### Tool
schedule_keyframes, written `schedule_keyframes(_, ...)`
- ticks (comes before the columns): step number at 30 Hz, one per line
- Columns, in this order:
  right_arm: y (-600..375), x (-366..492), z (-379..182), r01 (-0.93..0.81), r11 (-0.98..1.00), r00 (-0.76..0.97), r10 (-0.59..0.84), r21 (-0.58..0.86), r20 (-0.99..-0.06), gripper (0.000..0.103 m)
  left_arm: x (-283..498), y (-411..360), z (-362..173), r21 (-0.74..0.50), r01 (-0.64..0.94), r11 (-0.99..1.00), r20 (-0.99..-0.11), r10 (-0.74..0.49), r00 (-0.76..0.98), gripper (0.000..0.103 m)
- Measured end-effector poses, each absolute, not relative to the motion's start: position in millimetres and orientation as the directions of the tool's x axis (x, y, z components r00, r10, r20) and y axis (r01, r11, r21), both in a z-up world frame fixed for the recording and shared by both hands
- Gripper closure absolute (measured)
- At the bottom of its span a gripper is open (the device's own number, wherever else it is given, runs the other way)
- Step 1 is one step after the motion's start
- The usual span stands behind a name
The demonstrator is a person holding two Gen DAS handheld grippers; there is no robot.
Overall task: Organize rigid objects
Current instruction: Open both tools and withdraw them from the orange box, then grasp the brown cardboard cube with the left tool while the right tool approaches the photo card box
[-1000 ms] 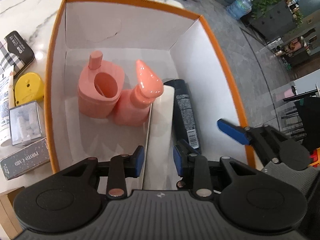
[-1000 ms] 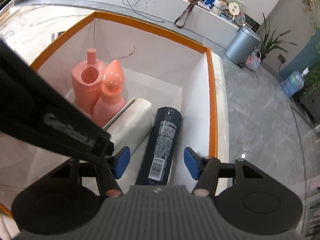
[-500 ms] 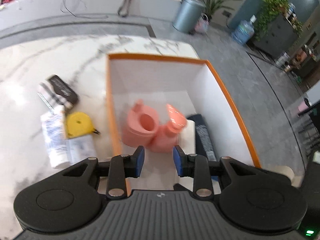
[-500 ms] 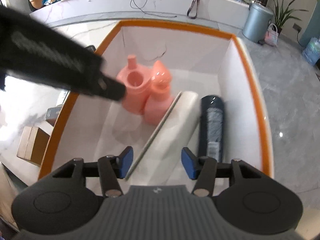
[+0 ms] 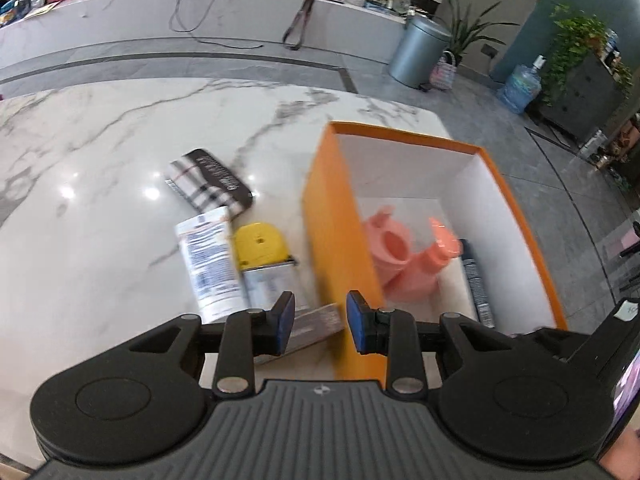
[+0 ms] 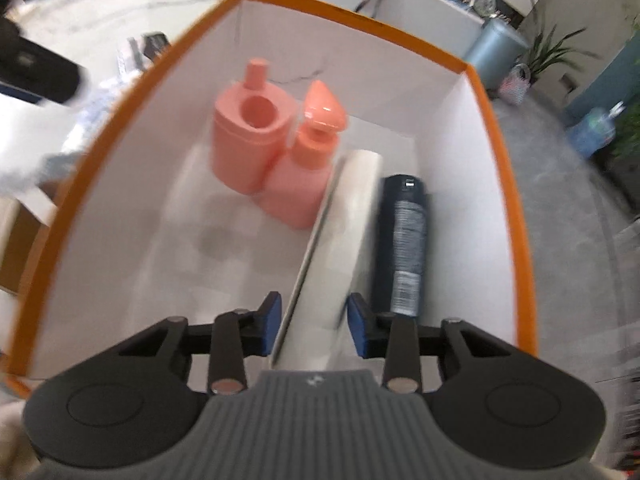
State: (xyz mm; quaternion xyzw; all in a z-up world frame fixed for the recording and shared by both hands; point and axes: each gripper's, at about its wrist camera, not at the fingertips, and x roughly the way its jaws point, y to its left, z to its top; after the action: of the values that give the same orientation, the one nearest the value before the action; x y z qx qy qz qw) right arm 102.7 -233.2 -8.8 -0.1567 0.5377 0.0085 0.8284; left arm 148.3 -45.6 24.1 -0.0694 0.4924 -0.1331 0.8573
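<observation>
Left claw [image 5: 320, 322] risen, labels unreadable

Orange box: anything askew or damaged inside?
Back wall of the box shows a thin crack-like line. The white tube lies diagonally, leaning against the pink bottle. Nothing spilled.

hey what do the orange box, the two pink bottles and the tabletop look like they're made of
Orange box: looks like cardboard, matte, with thin flat walls, white inside and an orange rim.
Pink bottles: probably moulded plastic, smooth with a slight sheen; a highlight sits on one cap.
Tabletop: marble or a marble-look slab, polished, with grey veins and bright lamp reflections.
</observation>
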Motion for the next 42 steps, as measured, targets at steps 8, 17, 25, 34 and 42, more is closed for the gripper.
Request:
schedule_keyframes(8, -233, 102, 3, -0.136, 0.965, 0.433, -0.146, -0.224, -0.89, 0.065, 148, -9, 12, -0.23, 0.113, 0.966, -0.844, -0.256, 0.471, 0.068)
schedule_keyframes(17, -201, 103, 41, -0.147, 0.971, 0.541, -0.081, -0.189, -0.837, 0.06, 148, 28, 1, -0.261, 0.074, 0.963, -0.848, -0.265, 0.459, 0.068)
schedule_keyframes(25, -157, 107, 68, -0.202, 0.967, 0.623, 0.007, -0.153, -0.782, 0.067, 149, 45, -12, -0.31, 0.05, 0.949, -0.847, -0.3, 0.439, 0.068)
schedule_keyframes(34, -118, 108, 62, -0.307, 0.944, 0.594, 0.094, -0.117, -0.799, 0.069, 138, 31, -28, -0.322, 0.04, 0.946, -0.885, -0.315, 0.342, 0.058)
schedule_keyframes(42, -117, 105, 52, -0.268, 0.961, 0.577, 0.101, -0.071, -0.81, 0.069, 123, 29, -37, -0.294, -0.052, 0.954, -0.911, -0.263, 0.318, 0.054)
